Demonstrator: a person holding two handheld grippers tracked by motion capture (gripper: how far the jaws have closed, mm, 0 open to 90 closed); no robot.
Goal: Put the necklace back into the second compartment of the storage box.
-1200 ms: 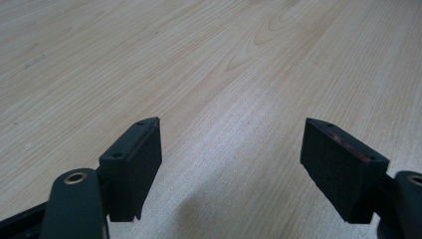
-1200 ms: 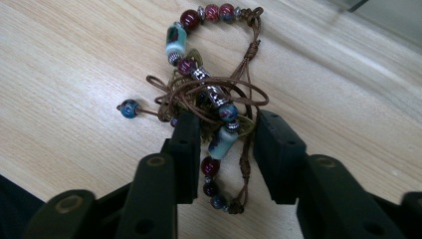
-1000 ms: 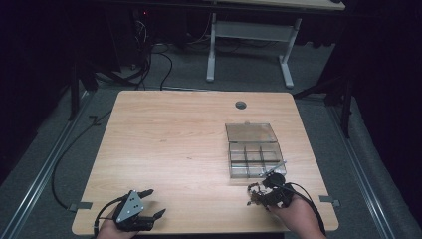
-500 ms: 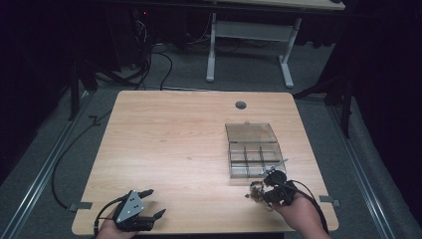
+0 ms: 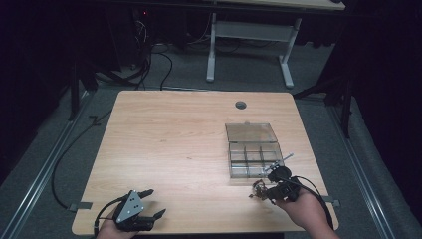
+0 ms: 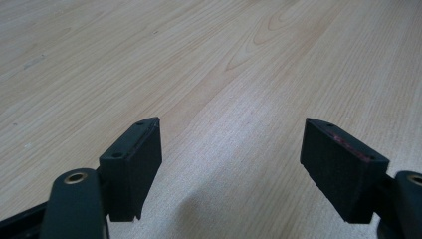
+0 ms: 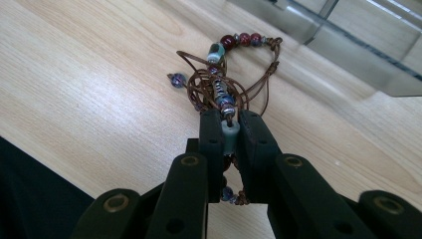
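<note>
Right gripper clamps brown-cord beaded bracelet (left gripper open, idle); next, lift into clear compartmented box.

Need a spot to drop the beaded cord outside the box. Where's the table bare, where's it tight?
Bare: the table left of the clear compartment box, from the cable hole down to the open left gripper. Tight: the near right corner, where the right gripper pinches the beaded cord just in front of the box.
</note>
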